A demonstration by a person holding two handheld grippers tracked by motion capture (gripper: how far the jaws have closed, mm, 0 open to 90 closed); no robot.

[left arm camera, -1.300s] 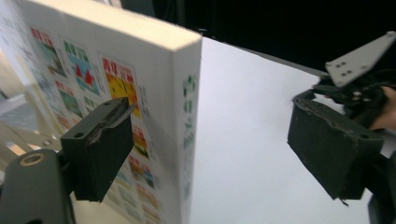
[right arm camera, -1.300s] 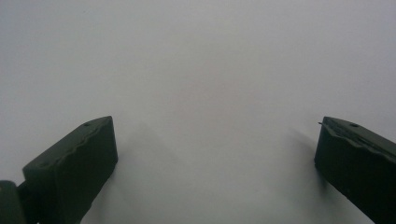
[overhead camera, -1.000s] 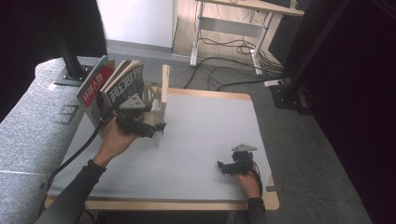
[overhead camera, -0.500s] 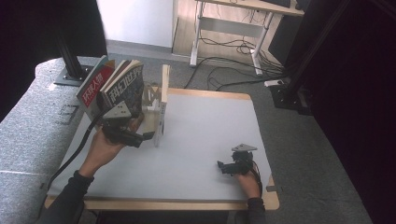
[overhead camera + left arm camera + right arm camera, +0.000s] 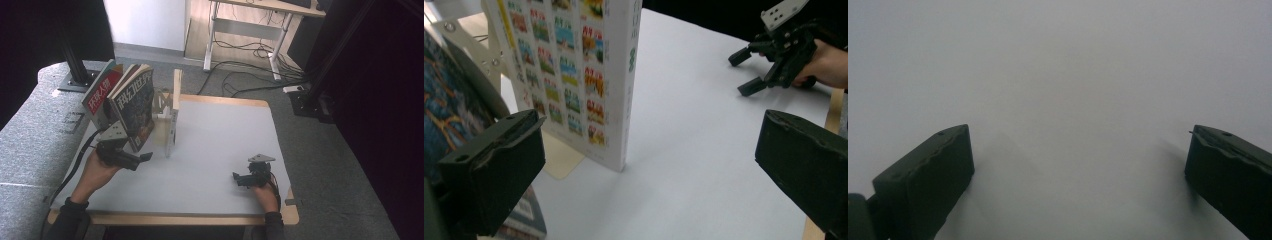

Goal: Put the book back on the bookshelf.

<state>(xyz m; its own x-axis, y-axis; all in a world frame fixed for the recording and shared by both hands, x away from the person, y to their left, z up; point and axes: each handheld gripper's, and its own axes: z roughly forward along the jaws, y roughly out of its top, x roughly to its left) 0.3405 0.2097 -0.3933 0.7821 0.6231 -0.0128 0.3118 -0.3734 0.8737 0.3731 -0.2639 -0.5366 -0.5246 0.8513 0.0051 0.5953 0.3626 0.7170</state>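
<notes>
A thin white book [image 5: 170,131] stands upright on the white table, its cover full of small coloured pictures [image 5: 574,75]. It stands by a wooden bookend [image 5: 176,90]. A dark-covered book [image 5: 135,107] and a red one [image 5: 100,95] lean to the left of it. My left gripper [image 5: 146,157] is near the dark book's lower corner, just short of the white book. Its jaws have just been opening and stand wide [image 5: 649,170] with nothing between the pads. My right gripper [image 5: 239,178] rests open on the table at the near right, its jaws [image 5: 1078,170] over bare white surface.
The table [image 5: 225,130] has a wooden rim along its front and right edges. A grey padded surface [image 5: 30,145] lies to its left. The right gripper and its hand [image 5: 779,50] appear far off in the left gripper view. Desk legs and cables lie on the floor beyond.
The left gripper has drawn back from the books toward the near left and sunk a little, its jaws wider. The white book stays standing by the bookend. The right gripper has not moved.
</notes>
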